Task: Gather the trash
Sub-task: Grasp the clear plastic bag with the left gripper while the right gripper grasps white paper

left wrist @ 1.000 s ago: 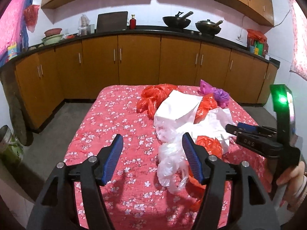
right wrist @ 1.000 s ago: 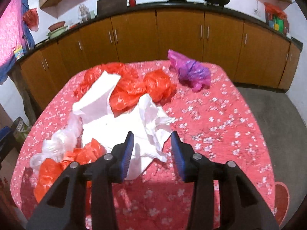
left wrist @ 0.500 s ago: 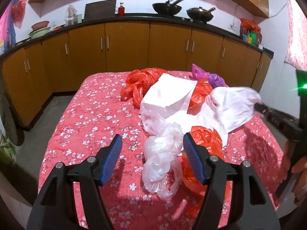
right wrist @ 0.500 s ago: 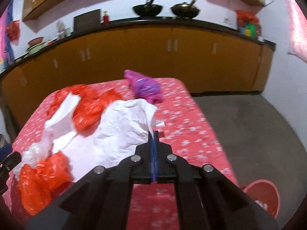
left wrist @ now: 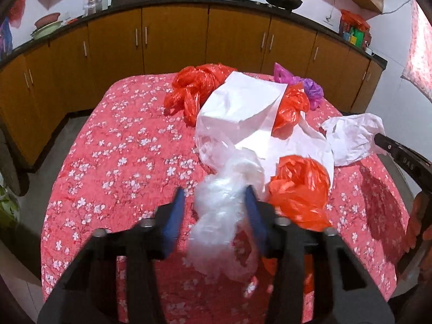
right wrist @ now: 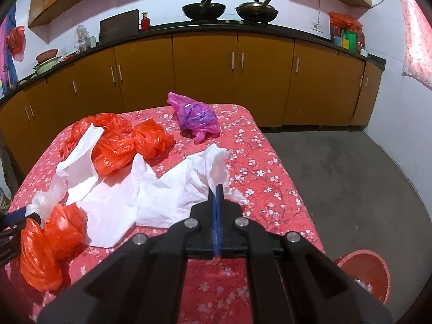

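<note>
A heap of trash lies on the red flowered table [left wrist: 129,145]. My left gripper [left wrist: 216,205] is open, its blue pads on either side of a clear plastic bag [left wrist: 224,205]. An orange bag [left wrist: 299,189] lies just right of it. My right gripper [right wrist: 217,189] is shut on a crumpled white paper [right wrist: 194,178], lifted at the table's right side; the paper also shows in the left wrist view [left wrist: 351,137]. More orange bags [right wrist: 121,140], a flat white sheet [left wrist: 243,108] and a purple bag [right wrist: 195,116] lie farther back.
A red bucket [right wrist: 364,275] stands on the floor by the table's near right corner. Orange kitchen cabinets [right wrist: 205,64] run along the back wall, with woks on the counter. Grey floor [right wrist: 351,167] lies right of the table.
My left gripper moved forward and narrowed around the clear plastic bag. My right gripper closed on the white paper and pulled it up and to the right.
</note>
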`<state>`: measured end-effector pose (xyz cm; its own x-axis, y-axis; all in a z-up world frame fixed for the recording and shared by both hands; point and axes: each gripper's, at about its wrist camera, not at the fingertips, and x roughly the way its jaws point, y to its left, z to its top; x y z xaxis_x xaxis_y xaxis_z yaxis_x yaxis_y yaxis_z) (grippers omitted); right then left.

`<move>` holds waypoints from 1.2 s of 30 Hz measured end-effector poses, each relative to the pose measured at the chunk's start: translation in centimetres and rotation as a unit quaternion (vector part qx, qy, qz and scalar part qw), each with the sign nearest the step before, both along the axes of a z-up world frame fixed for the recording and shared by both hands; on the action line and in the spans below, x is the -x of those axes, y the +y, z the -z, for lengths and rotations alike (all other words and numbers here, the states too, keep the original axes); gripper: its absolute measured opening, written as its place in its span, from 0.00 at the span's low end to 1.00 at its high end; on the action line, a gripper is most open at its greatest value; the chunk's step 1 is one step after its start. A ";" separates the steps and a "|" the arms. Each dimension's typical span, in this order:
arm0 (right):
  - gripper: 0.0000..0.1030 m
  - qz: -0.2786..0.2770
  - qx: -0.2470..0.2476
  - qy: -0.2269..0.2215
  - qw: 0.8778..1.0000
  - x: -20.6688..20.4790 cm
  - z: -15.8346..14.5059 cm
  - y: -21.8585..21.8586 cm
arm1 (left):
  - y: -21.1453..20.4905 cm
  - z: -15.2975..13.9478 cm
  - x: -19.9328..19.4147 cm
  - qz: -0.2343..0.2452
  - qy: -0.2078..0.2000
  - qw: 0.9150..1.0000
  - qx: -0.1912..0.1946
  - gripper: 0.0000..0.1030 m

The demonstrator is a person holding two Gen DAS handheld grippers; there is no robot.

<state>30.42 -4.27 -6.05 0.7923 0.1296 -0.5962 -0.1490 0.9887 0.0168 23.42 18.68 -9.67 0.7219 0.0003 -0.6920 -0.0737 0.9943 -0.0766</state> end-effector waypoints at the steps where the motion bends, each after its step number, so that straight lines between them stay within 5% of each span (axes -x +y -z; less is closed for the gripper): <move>1: 0.02 -0.001 -0.003 0.000 1.000 0.0 0.0 0.0 | 0.0 0.0 0.0 0.000 -0.001 1.000 -0.002 0.28; 5: 0.02 -0.005 -0.007 -0.007 1.000 0.5 -0.5 -0.3 | 0.3 -0.4 0.4 -0.005 -0.009 1.000 -0.002 0.21; 17: 0.02 -0.005 0.001 -0.061 0.998 2.7 -3.1 -1.5 | 0.5 -5.3 2.1 -0.037 -0.087 0.995 -0.026 0.20; 26: 0.02 0.022 0.016 -0.091 0.996 4.4 -4.3 -4.9 | -4.7 -8.0 1.6 0.015 -0.133 0.991 -0.028 0.20; 36: 0.02 0.093 0.014 -0.101 0.990 6.3 -4.5 -12.2 | -12.1 -7.7 0.4 0.090 -0.141 0.986 -0.020 0.20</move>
<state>24.16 -16.43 -1.54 0.9047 -0.0442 -0.4238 0.0385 0.9990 -0.0220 23.02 6.54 -1.96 0.8767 -0.1210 -0.4657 0.1218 0.9921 -0.0285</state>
